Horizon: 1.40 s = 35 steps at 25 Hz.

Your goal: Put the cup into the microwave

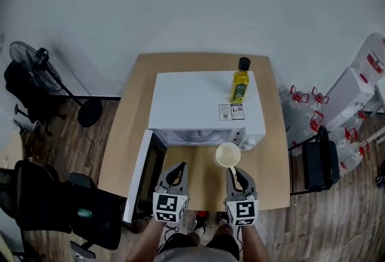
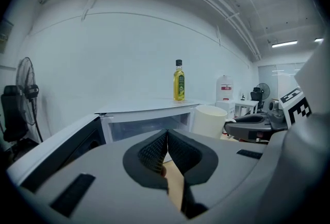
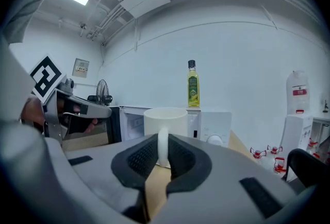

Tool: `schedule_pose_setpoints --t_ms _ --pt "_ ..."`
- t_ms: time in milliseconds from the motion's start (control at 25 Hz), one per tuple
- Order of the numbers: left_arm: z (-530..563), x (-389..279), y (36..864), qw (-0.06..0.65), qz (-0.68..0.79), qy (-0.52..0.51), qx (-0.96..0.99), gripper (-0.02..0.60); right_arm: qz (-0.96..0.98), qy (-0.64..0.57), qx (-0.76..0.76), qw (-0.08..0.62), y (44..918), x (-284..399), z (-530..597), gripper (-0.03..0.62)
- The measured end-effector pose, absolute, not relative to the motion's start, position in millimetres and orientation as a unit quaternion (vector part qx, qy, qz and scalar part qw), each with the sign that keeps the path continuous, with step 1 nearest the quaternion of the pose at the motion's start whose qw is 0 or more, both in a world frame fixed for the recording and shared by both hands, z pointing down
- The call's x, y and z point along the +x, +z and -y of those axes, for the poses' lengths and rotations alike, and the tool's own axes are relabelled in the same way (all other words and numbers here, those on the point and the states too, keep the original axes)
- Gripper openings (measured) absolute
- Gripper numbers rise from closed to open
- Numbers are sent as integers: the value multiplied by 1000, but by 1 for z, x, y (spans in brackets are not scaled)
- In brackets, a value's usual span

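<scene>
A cream cup (image 1: 228, 155) hangs above the wooden table (image 1: 274, 152), just in front of the white microwave (image 1: 201, 101). My right gripper (image 1: 234, 174) is shut on the cup's handle (image 3: 163, 149), and the cup (image 3: 165, 121) stands upright beyond the jaws. The microwave's door (image 1: 143, 173) hangs open to the left, and its cavity (image 2: 147, 127) shows in the left gripper view. My left gripper (image 1: 176, 174) is shut with nothing in it, held beside the right one in front of the cavity. The cup (image 2: 209, 121) also shows to the right in the left gripper view.
A yellow oil bottle (image 1: 240, 81) stands on top of the microwave at its right. A black fan (image 1: 36, 62) and dark chairs (image 1: 72, 209) are left of the table. Water jugs (image 1: 304, 104) and a dark bag (image 1: 319, 164) sit to the right.
</scene>
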<state>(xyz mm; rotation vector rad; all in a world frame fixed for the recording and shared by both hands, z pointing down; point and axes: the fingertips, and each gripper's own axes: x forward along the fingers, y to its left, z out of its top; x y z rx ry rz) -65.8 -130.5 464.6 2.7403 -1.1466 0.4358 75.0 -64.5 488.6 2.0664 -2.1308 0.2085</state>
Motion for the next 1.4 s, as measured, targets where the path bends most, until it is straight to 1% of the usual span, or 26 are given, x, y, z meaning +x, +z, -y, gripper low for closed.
schedule_pose_setpoints --t_ms 640,1400 --pt "166 -89 492 98 467 153 866 23 780 89 610 103 532 52 136 44" --pt "200 -88 523 117 491 164 848 23 801 96 578 124 570 49 195 46"
